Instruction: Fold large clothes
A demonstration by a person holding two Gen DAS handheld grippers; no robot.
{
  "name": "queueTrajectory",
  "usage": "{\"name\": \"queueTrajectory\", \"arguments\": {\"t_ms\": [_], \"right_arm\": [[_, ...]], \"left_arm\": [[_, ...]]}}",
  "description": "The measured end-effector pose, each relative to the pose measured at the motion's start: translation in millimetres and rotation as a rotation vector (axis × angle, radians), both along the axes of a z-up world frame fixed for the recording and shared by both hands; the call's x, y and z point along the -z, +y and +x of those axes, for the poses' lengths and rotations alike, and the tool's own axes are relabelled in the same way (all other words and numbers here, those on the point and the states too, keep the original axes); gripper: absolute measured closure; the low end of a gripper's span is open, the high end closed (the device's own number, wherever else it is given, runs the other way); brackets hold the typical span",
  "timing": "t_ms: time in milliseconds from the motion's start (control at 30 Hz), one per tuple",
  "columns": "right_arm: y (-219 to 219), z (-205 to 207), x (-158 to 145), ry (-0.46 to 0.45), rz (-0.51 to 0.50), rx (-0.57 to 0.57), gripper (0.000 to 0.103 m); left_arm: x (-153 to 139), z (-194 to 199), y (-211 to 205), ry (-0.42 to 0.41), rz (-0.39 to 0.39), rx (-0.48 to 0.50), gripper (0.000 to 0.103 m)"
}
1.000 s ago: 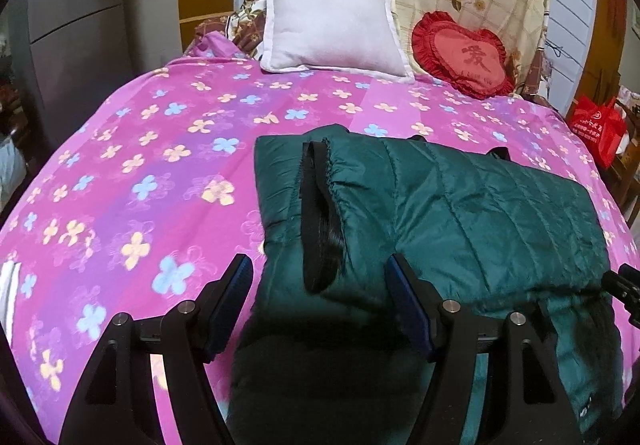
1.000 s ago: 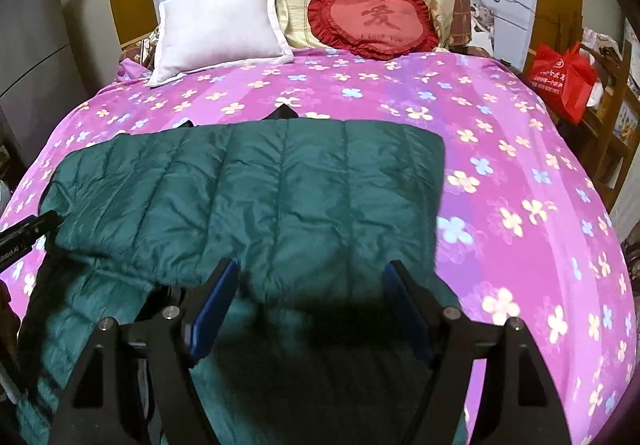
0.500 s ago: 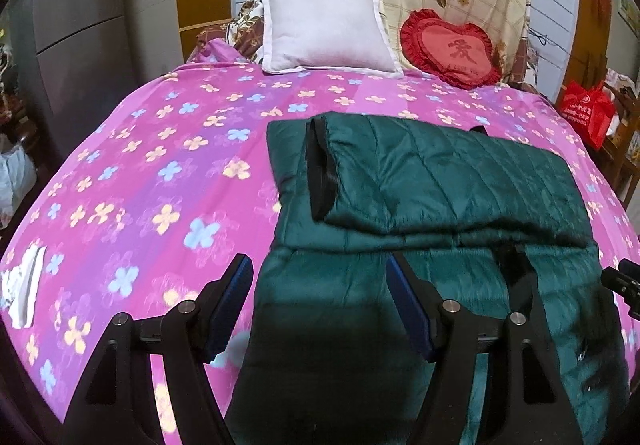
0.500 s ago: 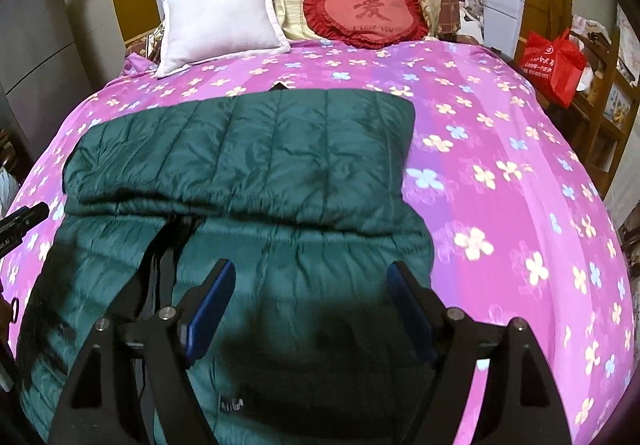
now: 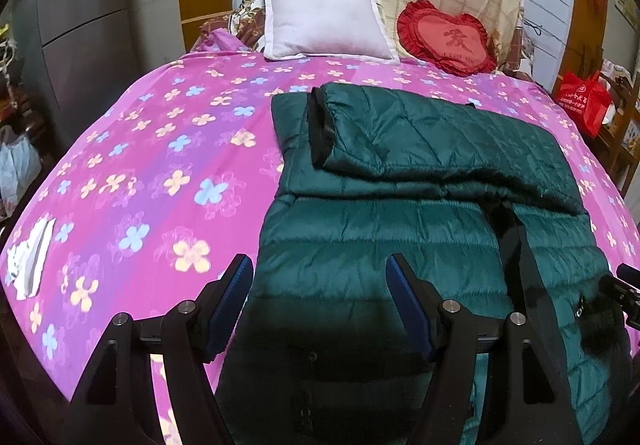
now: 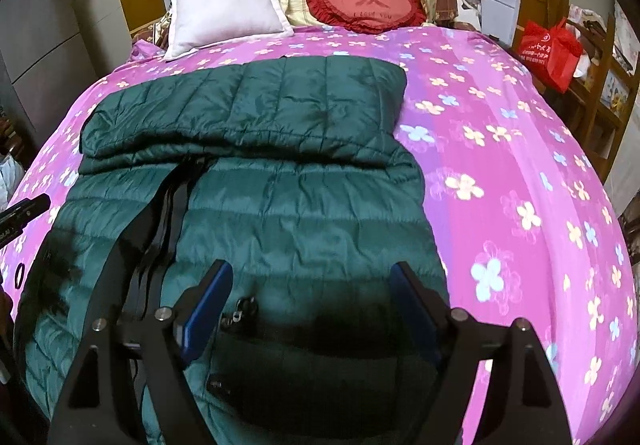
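A dark green quilted down jacket (image 5: 400, 229) lies on the pink flowered bed. Its far part is folded over toward me, with a black lining edge (image 5: 320, 129) at the left. A black zipper strip (image 5: 520, 245) runs down the near part. My left gripper (image 5: 320, 281) is open and empty, above the jacket's near left edge. In the right wrist view the jacket (image 6: 280, 213) fills the middle, with the zipper strip (image 6: 168, 221) at the left. My right gripper (image 6: 310, 285) is open and empty above the near part.
A white pillow (image 5: 324, 21) and a red heart cushion (image 5: 448, 37) lie at the head of the bed. A red bag (image 6: 548, 49) stands on wooden furniture at the right. Grey cabinets (image 5: 72, 25) are at the left. A white cloth (image 5: 28, 261) lies at the bed's left edge.
Both grippers have pulled back toward the foot of the bed and risen. More of the jacket's near part shows now. Both stay open.
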State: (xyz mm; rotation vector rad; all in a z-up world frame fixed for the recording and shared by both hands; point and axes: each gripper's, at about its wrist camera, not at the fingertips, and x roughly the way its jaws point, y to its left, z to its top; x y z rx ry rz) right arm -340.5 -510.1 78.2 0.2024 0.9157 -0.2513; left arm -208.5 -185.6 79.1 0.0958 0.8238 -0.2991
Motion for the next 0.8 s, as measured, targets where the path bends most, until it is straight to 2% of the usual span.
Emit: {"name": "queueTrajectory", "arguments": {"t_ms": [333,800], "right_arm": [[9.0,-18.7,7.1,0.017,0.011,-0.015,0.018],[27.6,-56.5,0.0,0.007,0.004,-0.054,0.016]], "left_arm": [[3.6,-18.4,6.7,0.018,0.004,0.005,0.052],[8.2,-45.6,24.4,0.03,0.01,-0.006,0.052]]}}
